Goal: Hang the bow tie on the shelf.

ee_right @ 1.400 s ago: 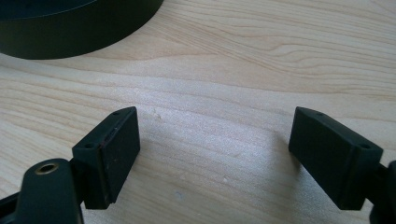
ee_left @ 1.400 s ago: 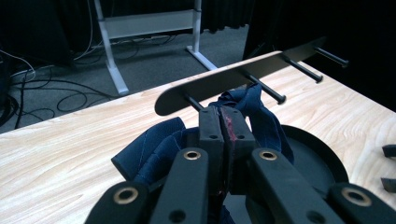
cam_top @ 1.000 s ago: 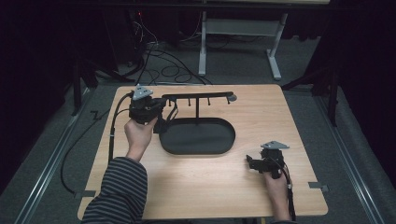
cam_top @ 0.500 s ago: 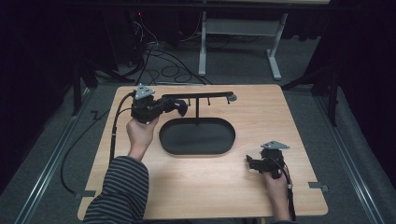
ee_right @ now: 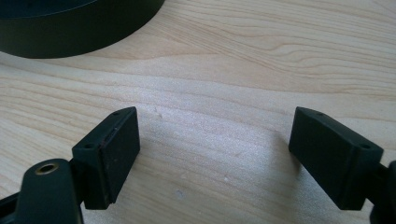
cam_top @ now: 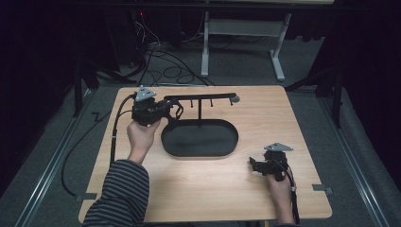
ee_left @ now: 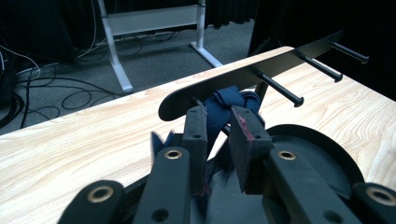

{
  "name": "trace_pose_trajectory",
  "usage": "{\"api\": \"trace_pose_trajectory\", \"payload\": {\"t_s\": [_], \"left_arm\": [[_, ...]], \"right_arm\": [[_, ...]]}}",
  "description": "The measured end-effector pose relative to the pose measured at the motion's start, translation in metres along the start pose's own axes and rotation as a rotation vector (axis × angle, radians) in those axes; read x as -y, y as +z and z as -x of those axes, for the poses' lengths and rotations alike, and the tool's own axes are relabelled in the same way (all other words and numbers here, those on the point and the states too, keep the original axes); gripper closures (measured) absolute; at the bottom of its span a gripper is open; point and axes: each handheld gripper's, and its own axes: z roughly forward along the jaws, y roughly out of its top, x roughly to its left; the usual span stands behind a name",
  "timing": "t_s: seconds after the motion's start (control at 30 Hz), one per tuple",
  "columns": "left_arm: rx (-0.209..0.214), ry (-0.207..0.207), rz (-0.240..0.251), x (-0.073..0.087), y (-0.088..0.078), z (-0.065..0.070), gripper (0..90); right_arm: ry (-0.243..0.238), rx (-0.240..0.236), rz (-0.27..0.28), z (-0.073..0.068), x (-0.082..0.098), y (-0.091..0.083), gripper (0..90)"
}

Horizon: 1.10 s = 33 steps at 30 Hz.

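Left gripper [ee_left: 217, 135] at the near end of the black peg rack [ee_left: 261, 70], jaws just opened a little, pads no longer pressing. Dark blue cloth item [ee_left: 229, 105] between and just beyond the jaw tips, hanging under the rack's bar, above the black oval base [cam_top: 198, 137]. Right gripper [ee_right: 215, 154] low over bare wooden tabletop [ee_right: 233, 70], jaws wide apart, nothing between; base edge well beyond the left jaw.

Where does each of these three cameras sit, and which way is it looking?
High view: above the table, looking forward and down; both forearms and grippers show.
Left gripper view: on the left gripper, looking along its jaws at blue cloth under the black rack.
Right gripper view: on the right gripper, facing bare tabletop.
Shared: the rack's black oval base appears in all three.
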Motion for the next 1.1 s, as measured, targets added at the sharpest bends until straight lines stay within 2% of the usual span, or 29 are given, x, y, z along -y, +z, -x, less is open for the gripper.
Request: {"api": "trace_pose_trajectory", "payload": {"t_s": [0.2, 0.43, 0.57, 1.1], "left_arm": [[0.010, -0.025, -0.002, 0.003, -0.005, -0.004, 70.1], [0.011, -0.027, -0.011, 0.007, -0.010, -0.006, 65.2], [0.006, -0.021, -0.036, 0.009, -0.013, -0.008, 61.7], [0.017, -0.032, -0.030, 0.020, -0.033, -0.011, 54.2]], "right_arm": [[0.000, 0.000, 0.000, 0.000, 0.000, 0.000, 17.5], [0.001, 0.000, 0.000, 0.000, 0.000, 0.000, 17.5], [0.000, 0.000, 0.000, 0.000, 0.000, 0.000, 17.5], [0.000, 0.000, 0.000, 0.000, 0.000, 0.000, 17.5]]}}
